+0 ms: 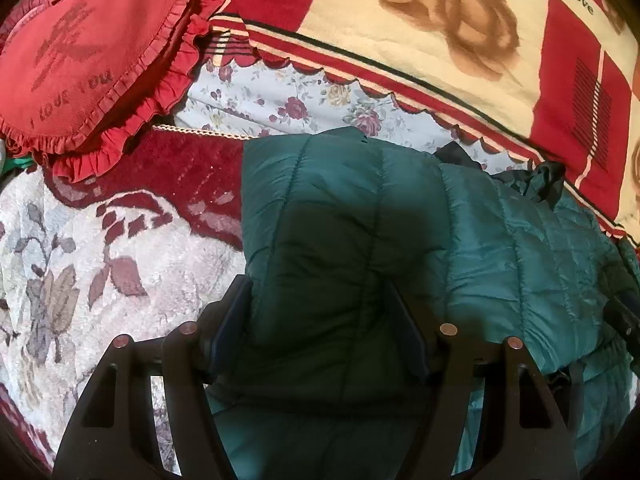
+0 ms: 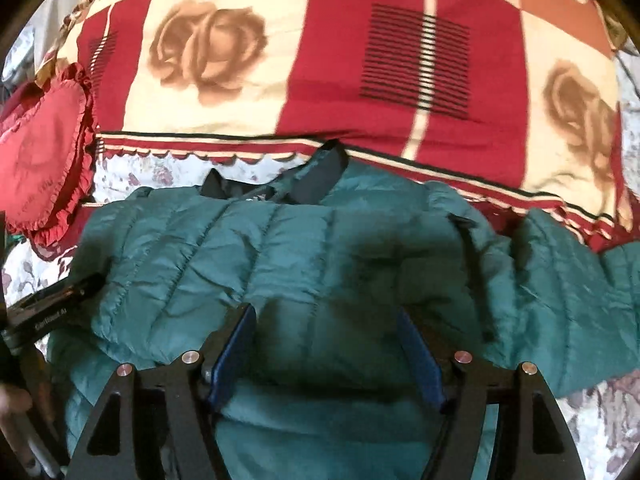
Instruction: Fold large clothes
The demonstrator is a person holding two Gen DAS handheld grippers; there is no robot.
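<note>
Left wrist view: left gripper (image 1: pixel 320 320) jaws wide, over green puffer jacket (image 1: pixel 460 216), gripping nothing | right gripper (image 2: pixel 326 344) likewise spread above jacket body | jacket on floral bedspread (image 1: pixel 100 260), one side seemingly folded in | next, likely: clamp an edge, fold across.

left hand-held gripper (image 1: pixel 320 312): jaws spread | right hand-held gripper (image 2: pixel 326 336): jaws spread

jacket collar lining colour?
Dark navy or black inside the collar of the teal jacket; clearest in the right wrist view.
</note>
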